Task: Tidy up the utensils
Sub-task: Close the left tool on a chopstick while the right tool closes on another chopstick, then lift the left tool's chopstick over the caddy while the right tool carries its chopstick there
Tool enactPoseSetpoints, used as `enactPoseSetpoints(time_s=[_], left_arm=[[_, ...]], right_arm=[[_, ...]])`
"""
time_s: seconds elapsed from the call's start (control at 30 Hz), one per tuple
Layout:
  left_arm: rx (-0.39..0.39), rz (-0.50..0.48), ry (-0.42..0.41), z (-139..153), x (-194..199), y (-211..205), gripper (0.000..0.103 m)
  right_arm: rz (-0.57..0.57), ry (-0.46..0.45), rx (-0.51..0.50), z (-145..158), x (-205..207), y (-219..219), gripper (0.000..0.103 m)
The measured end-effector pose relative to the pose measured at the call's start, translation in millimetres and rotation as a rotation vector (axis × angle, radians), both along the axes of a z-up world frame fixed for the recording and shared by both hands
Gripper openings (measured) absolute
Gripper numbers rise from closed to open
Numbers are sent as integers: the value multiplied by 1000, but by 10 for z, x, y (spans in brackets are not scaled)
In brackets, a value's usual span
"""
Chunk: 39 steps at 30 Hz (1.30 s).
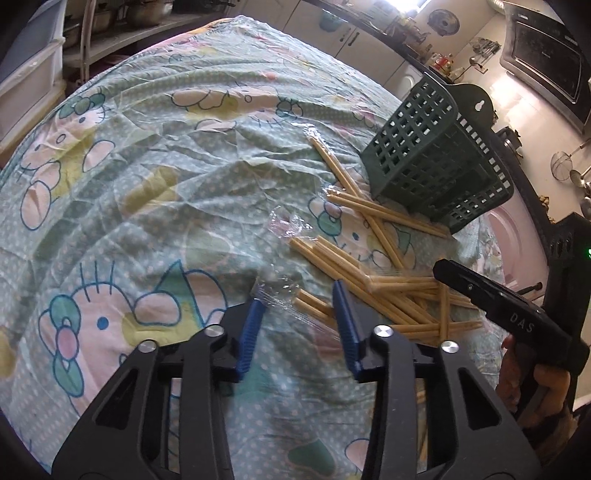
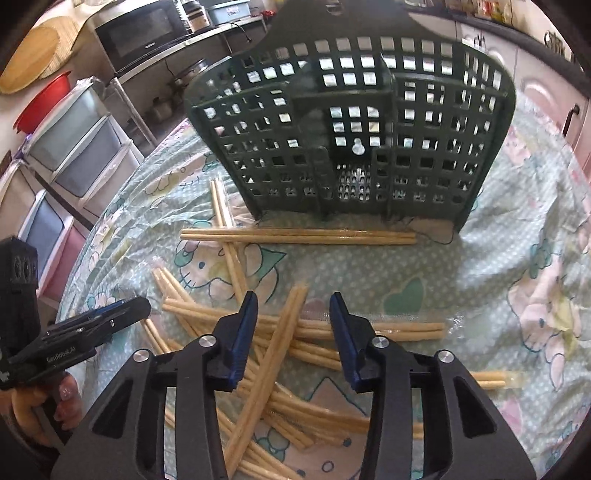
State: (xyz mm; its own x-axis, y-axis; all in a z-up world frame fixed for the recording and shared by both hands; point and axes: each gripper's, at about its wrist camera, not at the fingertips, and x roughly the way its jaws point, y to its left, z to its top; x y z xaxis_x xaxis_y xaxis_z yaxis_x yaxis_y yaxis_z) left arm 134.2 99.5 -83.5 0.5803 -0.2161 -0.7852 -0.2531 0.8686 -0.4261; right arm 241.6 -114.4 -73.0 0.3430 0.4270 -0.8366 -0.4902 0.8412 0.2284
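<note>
Several pairs of pale wooden chopsticks in clear wrappers (image 1: 373,258) lie scattered on the table (image 1: 147,177), and show in the right wrist view (image 2: 295,332) too. A dark green lattice utensil holder (image 1: 439,162) stands behind them (image 2: 354,140). My left gripper (image 1: 297,299) is open and empty, low over the near end of the pile. My right gripper (image 2: 293,306) is open and empty above the pile, with one pair (image 2: 273,354) lying between its fingers. Each gripper shows in the other's view, the right one (image 1: 498,299) and the left one (image 2: 88,325).
The table has a wrinkled cartoon-print cloth under clear plastic (image 2: 517,258). Stacked plastic drawers (image 2: 74,147) stand beyond its left edge. A microwave (image 2: 140,29) and kitchen counters (image 1: 369,33) lie behind.
</note>
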Motion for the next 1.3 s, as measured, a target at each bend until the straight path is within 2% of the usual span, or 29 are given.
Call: enactPoseSetpoints(time_s=[0.13,0.2,0.27,0.63,0.77,1.0,1.3], left_arm=[[5,-5,-12,10,-1,8,23],[16,-9,-21,14,6,6,15],[17,-16,-28,8,10,12,10],[-8,-29,-78,61,-18,114,1],[-4,-31,-137,258,-75,170,1],[48,-39,-249,732,-148,173,1],[101,-140,-353,1269,-67,-140,0]], right_arm=[[-3,51,34,-29,76,-17,26],[-1,63,47,-30,94,-27,15],[3,65,62,1,84,-39,11],[4,-10,104,278,-13,-143,8],[-7,-44,117,406,-47,-185,7],[-11,-118,136,667,-117,-250,6],[12,-213,155,1026,-295,-308,6]])
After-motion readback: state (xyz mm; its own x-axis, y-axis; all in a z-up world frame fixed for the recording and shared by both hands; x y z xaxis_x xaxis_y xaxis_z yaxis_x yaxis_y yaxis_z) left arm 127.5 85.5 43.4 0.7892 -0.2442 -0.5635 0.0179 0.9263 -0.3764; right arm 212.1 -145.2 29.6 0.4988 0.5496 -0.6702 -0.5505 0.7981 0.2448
